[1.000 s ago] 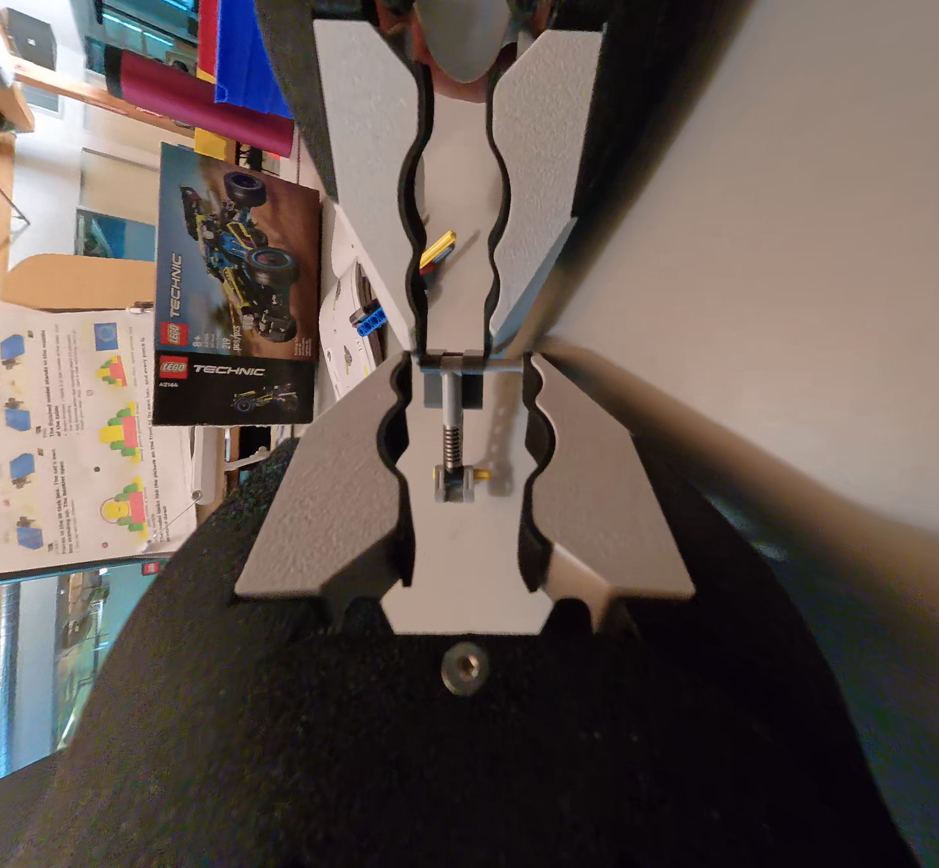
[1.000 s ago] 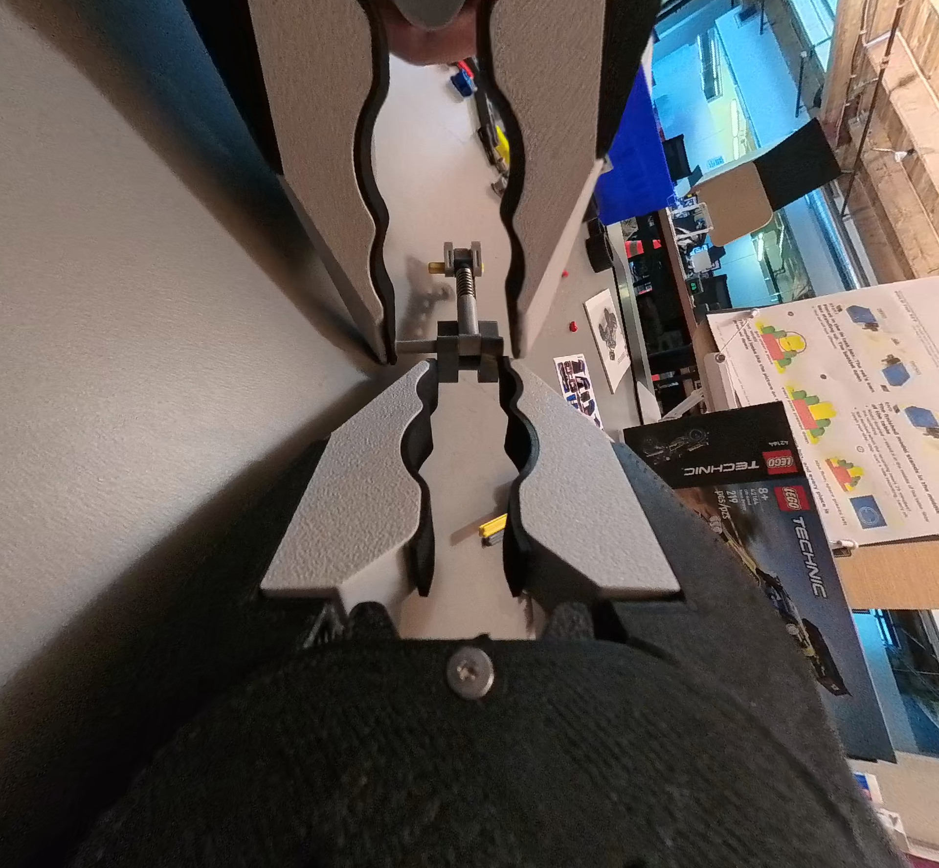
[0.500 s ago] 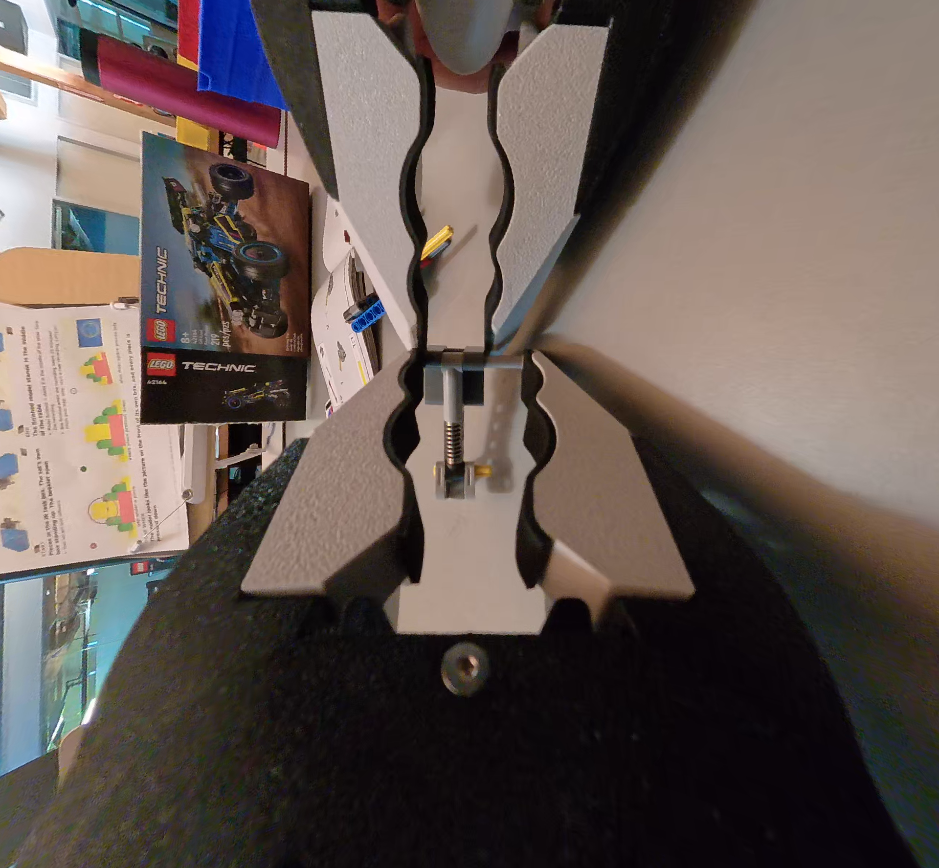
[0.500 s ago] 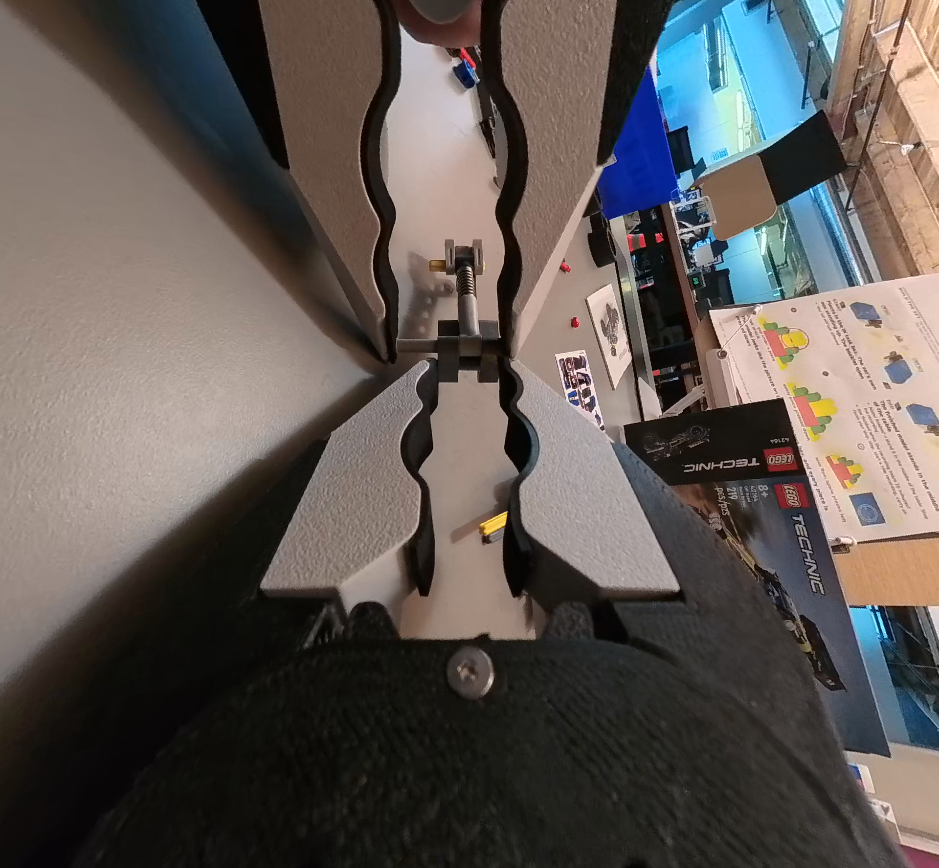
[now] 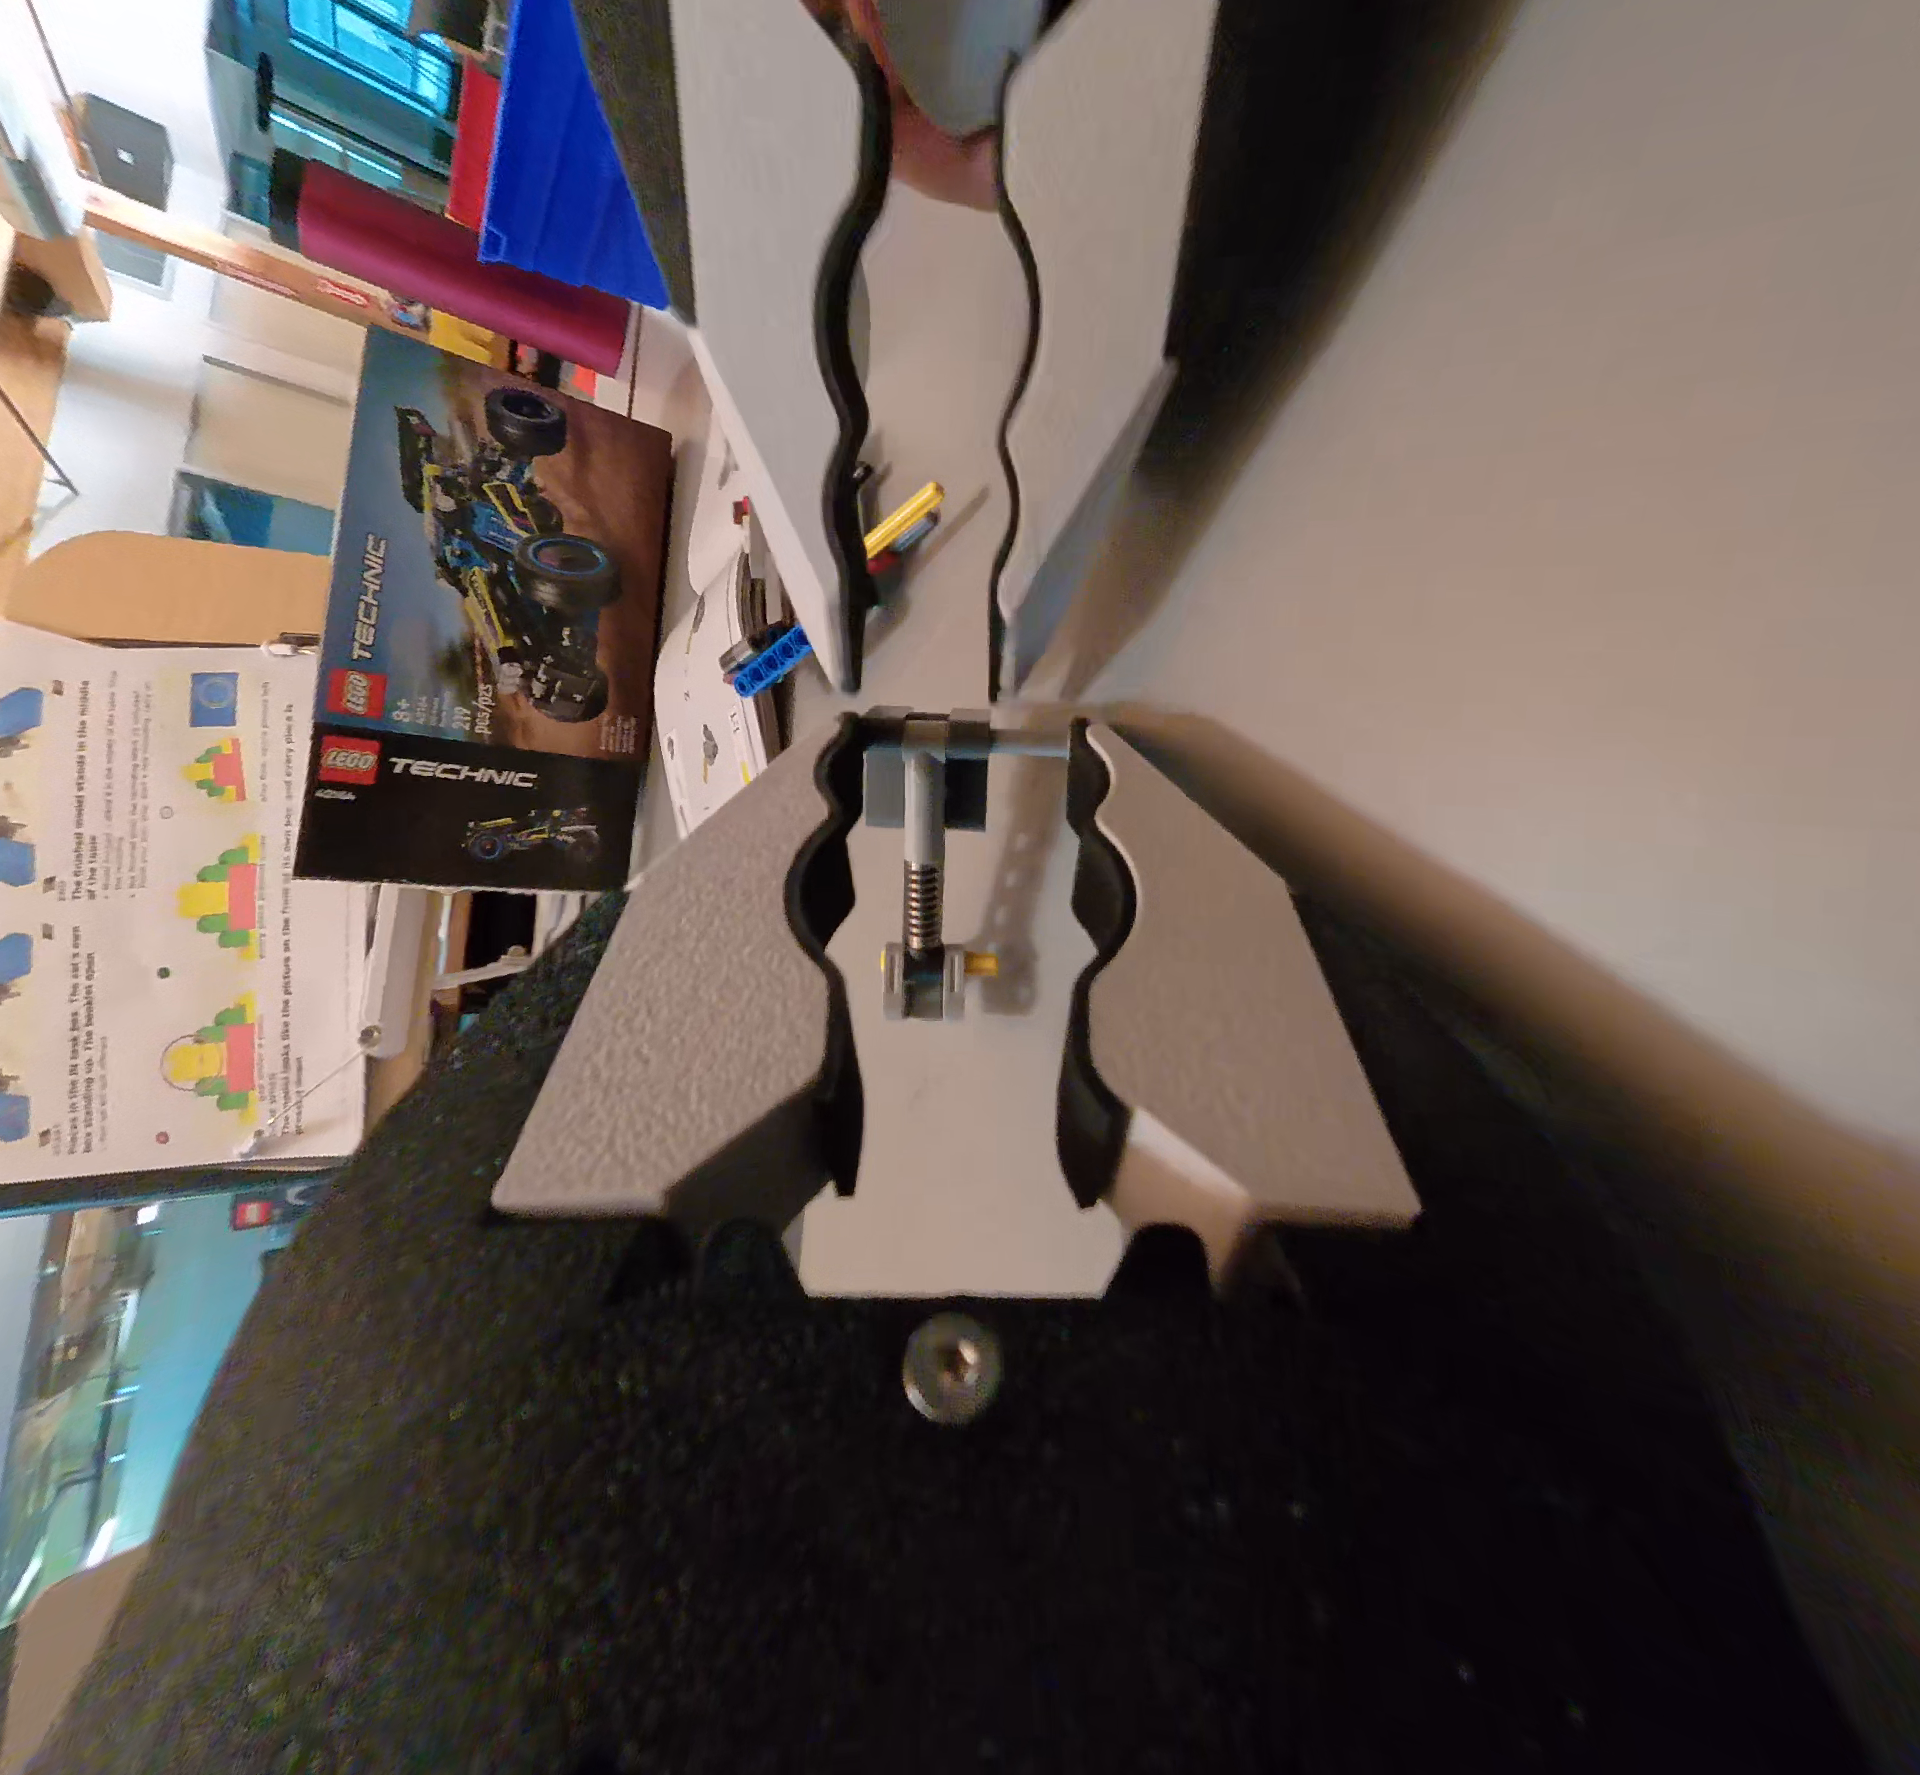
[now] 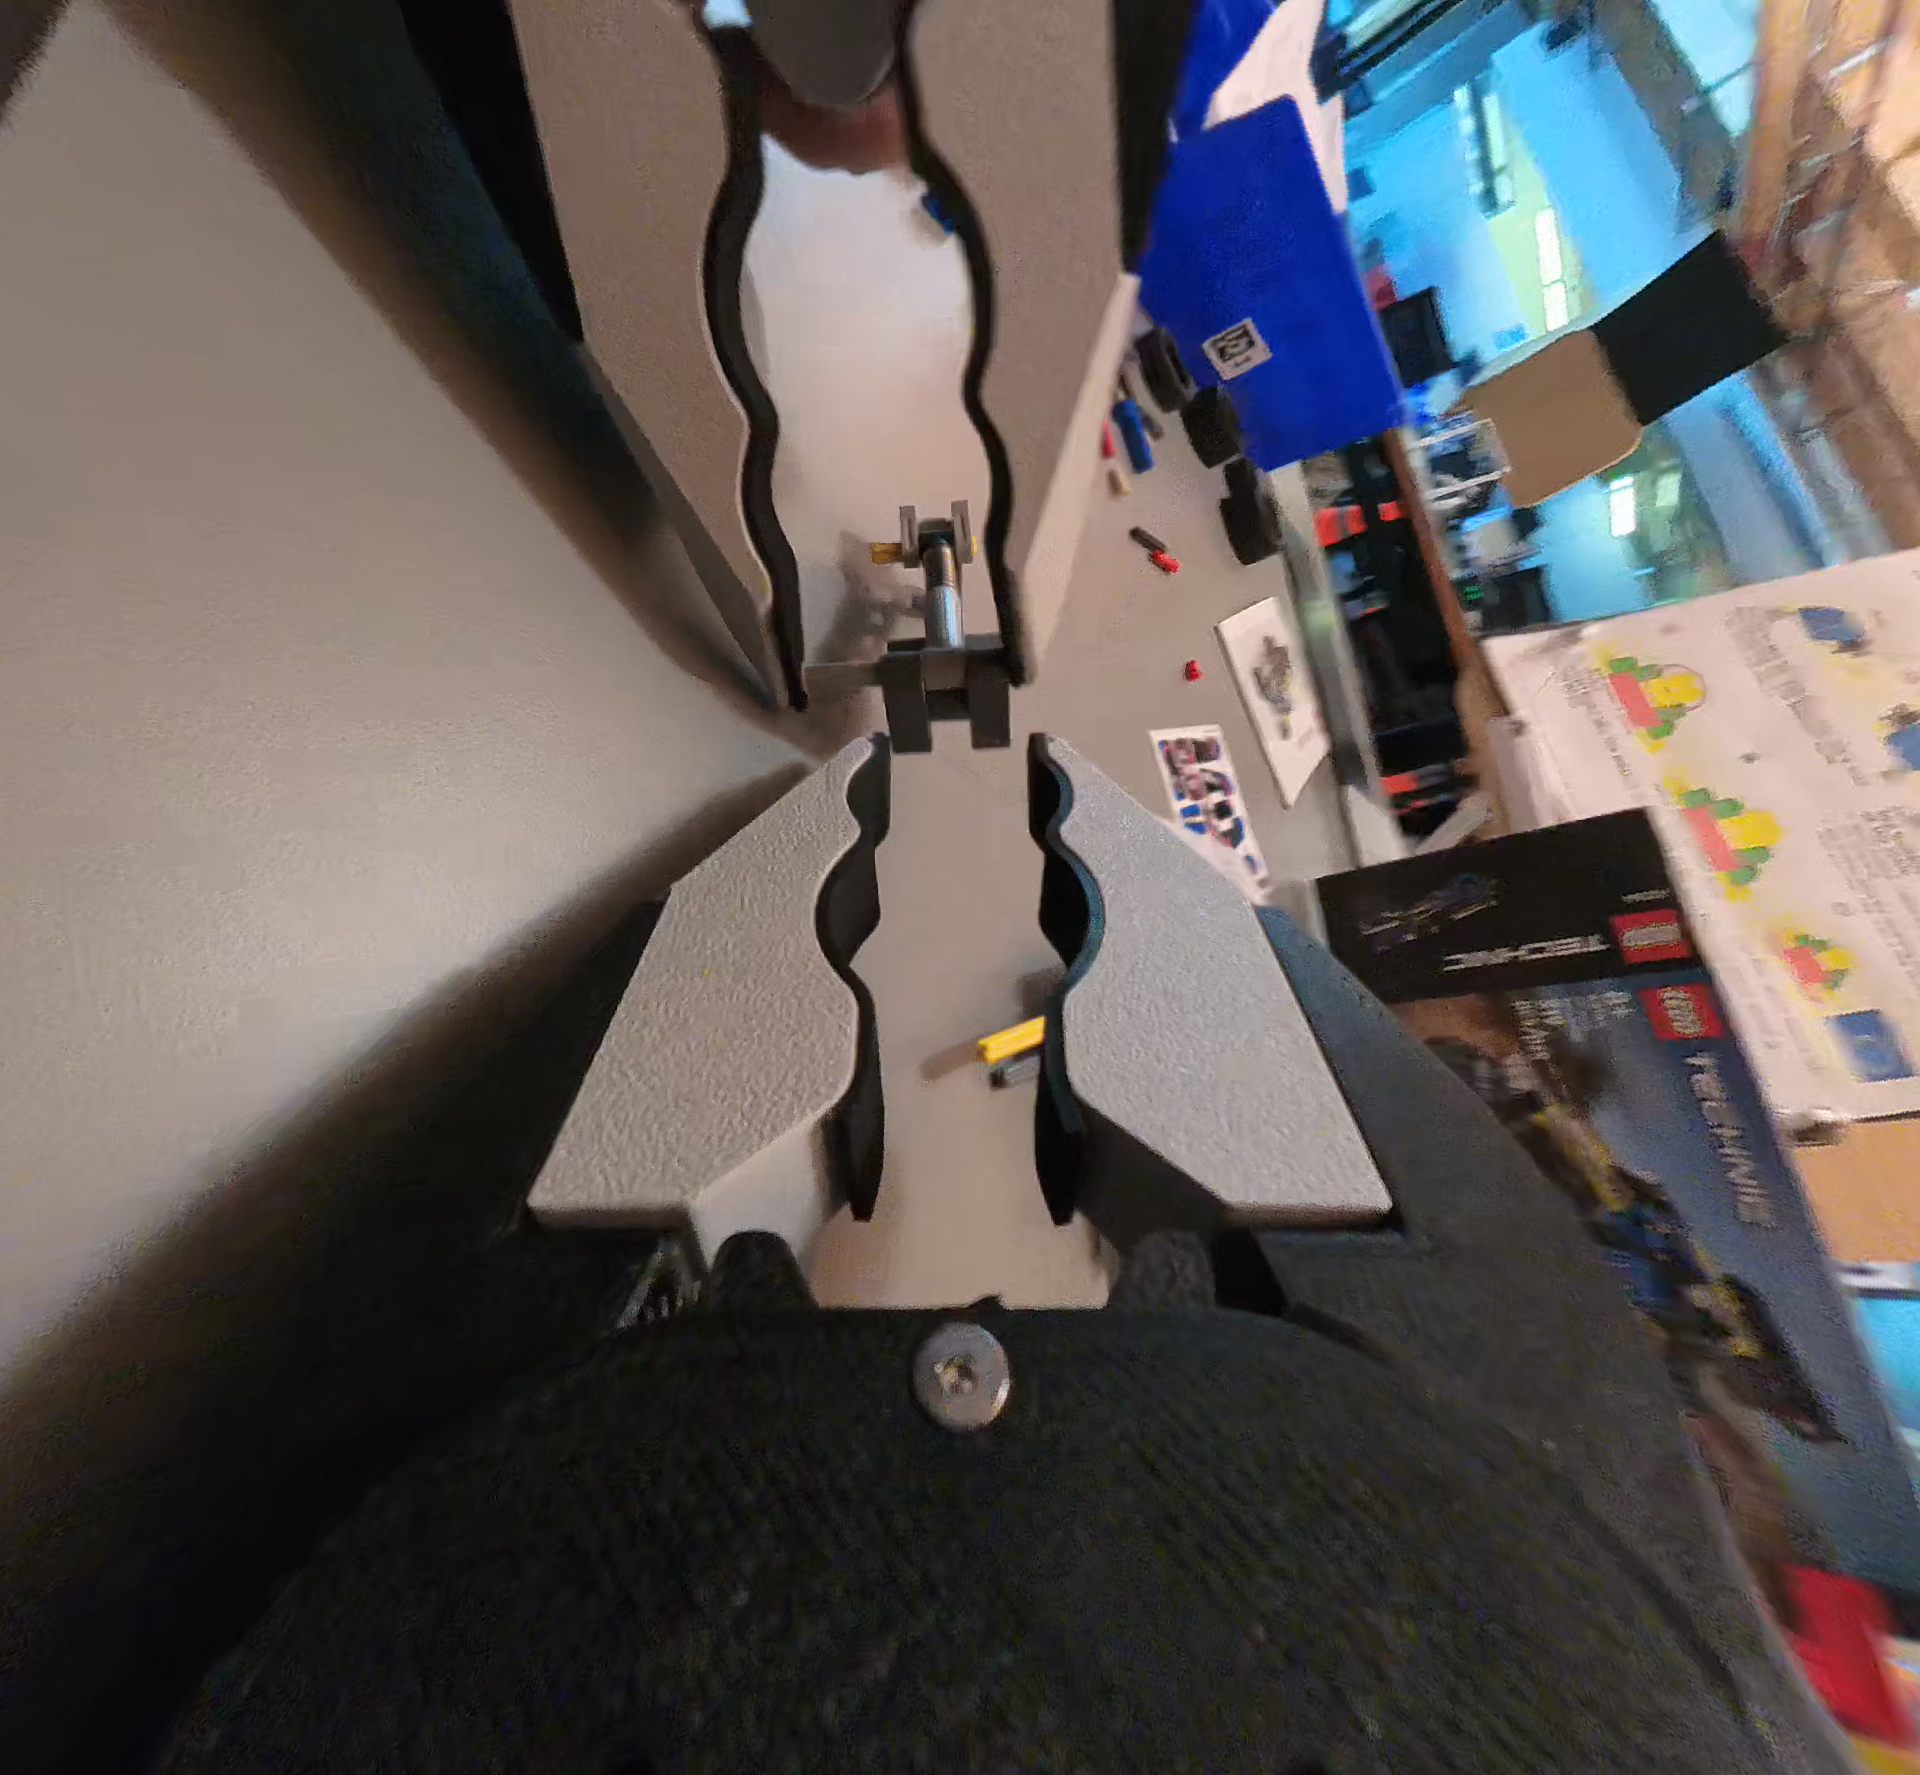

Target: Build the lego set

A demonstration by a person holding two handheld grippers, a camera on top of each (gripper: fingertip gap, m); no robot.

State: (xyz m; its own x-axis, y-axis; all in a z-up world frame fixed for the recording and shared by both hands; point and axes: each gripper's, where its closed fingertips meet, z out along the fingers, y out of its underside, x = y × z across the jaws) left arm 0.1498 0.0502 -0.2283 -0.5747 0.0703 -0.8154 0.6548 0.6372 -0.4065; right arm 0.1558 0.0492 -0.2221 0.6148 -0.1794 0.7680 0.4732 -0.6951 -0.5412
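Observation:
A small Lego shock absorber assembly [image 5: 920, 894] has a dark grey block, a spring and a grey end piece with a yellow pin. My left gripper [image 5: 961, 733] is shut on it: the block presses one fingertip and its light grey axle [image 5: 1029, 743] the other. In the right wrist view the assembly [image 6: 940, 603] hangs in the left gripper [image 6: 909, 686] straight ahead. My right gripper [image 6: 961, 749] faces it tip to tip, jaws a block's width apart, just off the block's legs and empty. It also shows in the left wrist view [image 5: 920, 686].
Both grippers are low over the grey table [image 5: 1558, 478]. A yellow piece [image 5: 904, 515] lies under the right gripper, and a blue beam [image 5: 769, 660] on a booklet. The Lego box [image 5: 488, 645] and a paper sheet [image 5: 156, 894] stand aside. Tyres [image 6: 1210, 421] and red pins [image 6: 1164, 562] lie scattered. My left and right fingertips are right by each other.
The right gripper's tips, which touched the dark grey block, now sit slightly back from it. Both views have shifted and blurred. The left gripper still holds the assembly.

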